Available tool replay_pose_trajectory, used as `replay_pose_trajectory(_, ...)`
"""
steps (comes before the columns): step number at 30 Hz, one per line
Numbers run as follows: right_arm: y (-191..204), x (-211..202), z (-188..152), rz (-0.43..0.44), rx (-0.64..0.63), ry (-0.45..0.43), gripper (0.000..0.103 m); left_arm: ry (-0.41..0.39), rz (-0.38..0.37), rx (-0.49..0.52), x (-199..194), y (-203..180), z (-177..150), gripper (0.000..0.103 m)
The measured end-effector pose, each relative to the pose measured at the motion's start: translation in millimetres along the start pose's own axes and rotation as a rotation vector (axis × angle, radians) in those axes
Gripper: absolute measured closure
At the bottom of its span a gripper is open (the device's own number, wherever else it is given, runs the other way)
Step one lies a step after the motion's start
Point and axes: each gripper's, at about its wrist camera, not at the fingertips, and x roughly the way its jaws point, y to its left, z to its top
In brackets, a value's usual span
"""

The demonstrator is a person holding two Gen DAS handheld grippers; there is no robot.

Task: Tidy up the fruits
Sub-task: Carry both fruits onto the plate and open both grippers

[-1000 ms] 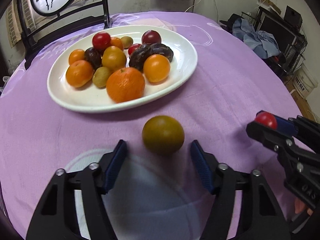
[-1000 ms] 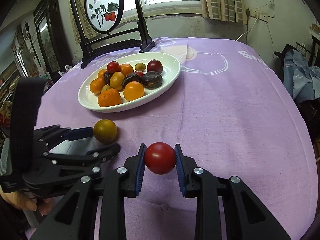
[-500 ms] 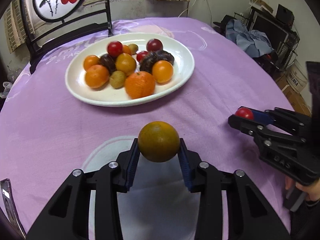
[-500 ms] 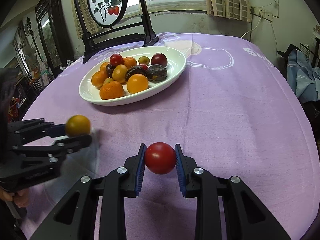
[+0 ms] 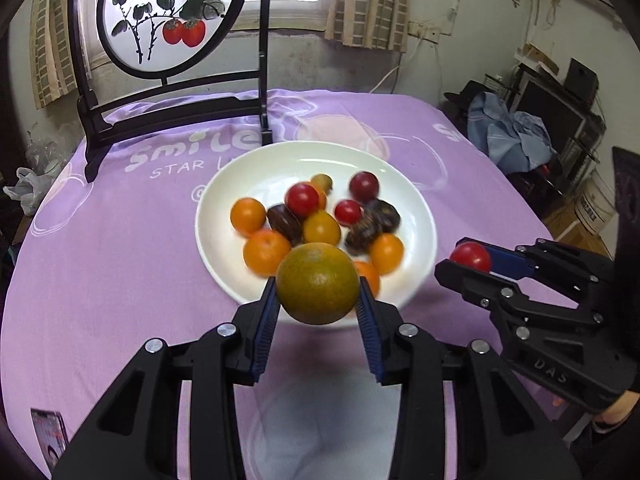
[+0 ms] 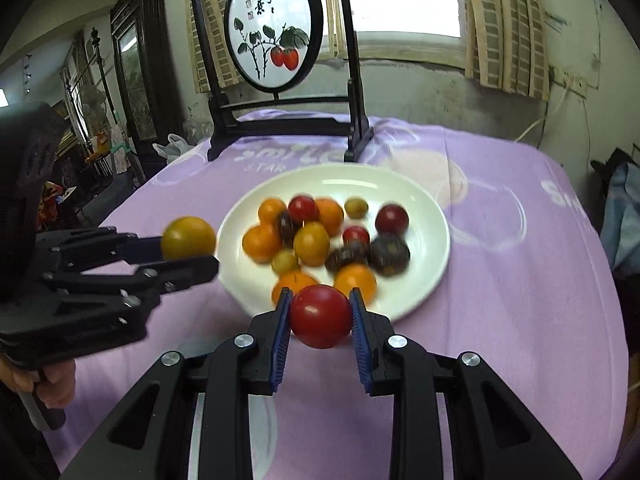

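Observation:
My left gripper [image 5: 318, 304] is shut on a greenish-yellow orange [image 5: 318, 282] and holds it in the air at the near rim of the white plate [image 5: 240, 168]. The plate carries several oranges, red tomatoes and dark plums. My right gripper [image 6: 320, 318] is shut on a red tomato [image 6: 320, 316], also raised at the plate's near rim [image 6: 440, 208]. The right gripper with the tomato [image 5: 471, 257] shows right of the plate in the left wrist view. The left gripper with the orange [image 6: 188, 238] shows left of the plate in the right wrist view.
The plate rests on a purple tablecloth [image 5: 100, 260]. A black stand with a round painted screen [image 5: 160, 16] stands behind the plate at the table's far side. A phone [image 5: 48, 438] lies at the near left. Clothes and furniture [image 5: 516, 132] lie beyond the table's right edge.
My left gripper closed on the orange on the cloth, lifted it and carried it forward to the plate. My right gripper, holding the tomato throughout, also moved forward to the plate.

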Motion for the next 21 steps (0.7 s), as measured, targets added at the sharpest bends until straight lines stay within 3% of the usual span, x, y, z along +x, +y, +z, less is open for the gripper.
replay_pose_trajectory(6,-10.6,45.8,32.3,-0.02,0.04,0.004,0.074,0.023,0.049,-0.014,41.1,12.9,26.3,0.065)
replay_pose_trajectory(15,-28.1,96.6,43.1,-0.016,0.122,0.058,0.069,0.082,0.063,-0.066,87.8,25.4,36.7,0.064)
replay_pose_trajectory(16,-30.9,97.6,42.3,-0.006,0.138,0.062,0.067,0.082,0.067,-0.072,87.7,26.2,36.7,0.062)
replay_pose_trajectory(18,-33.2,93.6,40.8,-0.015,0.14,0.055,0.065,0.06,0.099,-0.07,79.5,24.7,36.4,0.044)
replay_pose_trajectory(21,-34.8,81.8,36.9,-0.033,0.136,0.032,0.056,0.018,0.125,-0.038,65.1,18.4,36.0,0.037)
